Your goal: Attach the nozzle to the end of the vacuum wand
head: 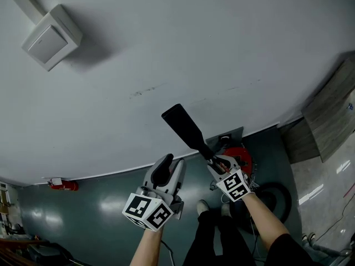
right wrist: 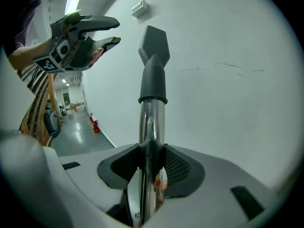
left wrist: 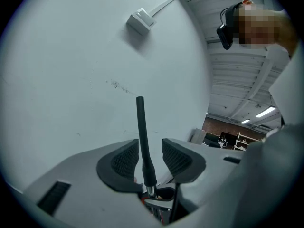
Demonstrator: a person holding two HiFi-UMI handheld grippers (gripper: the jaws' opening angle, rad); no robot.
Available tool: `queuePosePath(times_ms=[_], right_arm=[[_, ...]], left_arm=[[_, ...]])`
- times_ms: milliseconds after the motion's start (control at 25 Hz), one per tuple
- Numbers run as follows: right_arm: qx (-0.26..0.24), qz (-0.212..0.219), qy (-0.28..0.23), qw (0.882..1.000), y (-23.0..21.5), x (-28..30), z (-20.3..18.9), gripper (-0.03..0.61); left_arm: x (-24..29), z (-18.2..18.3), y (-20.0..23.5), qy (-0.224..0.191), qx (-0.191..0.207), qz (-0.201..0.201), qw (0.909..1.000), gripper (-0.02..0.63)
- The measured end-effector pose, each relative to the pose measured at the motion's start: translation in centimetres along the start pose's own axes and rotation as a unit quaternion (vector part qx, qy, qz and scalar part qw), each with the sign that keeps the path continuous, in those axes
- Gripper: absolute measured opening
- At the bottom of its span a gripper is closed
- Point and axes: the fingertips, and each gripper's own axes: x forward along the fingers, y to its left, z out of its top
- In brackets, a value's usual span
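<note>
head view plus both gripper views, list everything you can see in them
nozzle: one, black, flat and flared, fitted on the upper end of the wand
wand: one, shiny chrome, rising in front of the wall
vacuum body: one, red, on the floor behind the right gripper
wall box: one, white, high on the wall, upper left
fire extinguisher: one, red, at the foot of the wall, far left
wall: one, pale grey, fills most of each view
floor: one, dark grey-green, glossy
shoes: two, pale, on the floor between the arms
left gripper: one, white with black pads, open and empty, left of the nozzle and apart from it
right gripper: one, white with black pads, shut on the wand below the nozzle
</note>
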Motion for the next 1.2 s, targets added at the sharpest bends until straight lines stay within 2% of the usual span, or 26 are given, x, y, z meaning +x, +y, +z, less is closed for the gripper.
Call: queuePosePath(times_ms=[280, 640, 840, 1000, 1200], right_arm=[[-0.002, 0.002, 0.003, 1.000, 0.1, 0.2, -0.5, 0.156], [0.006, 0.004, -0.025, 1.000, -0.1, -2.5, 1.5, 0.158], [0.053, -0.002, -0.048, 0.997, -0.7, -5.5, 3.1, 0.158], [0.095, 0.013, -0.069, 0.993, 0.1, -8.2, 4.6, 0.156], [0.123, 0.021, -0.100, 0.987, 1.0, -12.0, 6.9, 0.135]], left_arm=[[-1.7, -1.8, 1.1, 0.007, -0.013, 0.019, 0.9997, 0.149], [-2.3, -0.8, -0.3, -0.004, -0.004, 0.013, 0.9999, 0.149], [-2.9, -0.6, -1.8, -0.007, -0.004, 0.010, 0.9999, 0.149], [-3.5, -0.2, -3.9, -0.009, 0.004, 0.004, 0.9999, 0.149], [-4.7, 0.3, -6.5, -0.019, 0.006, 0.004, 0.9998, 0.132]])
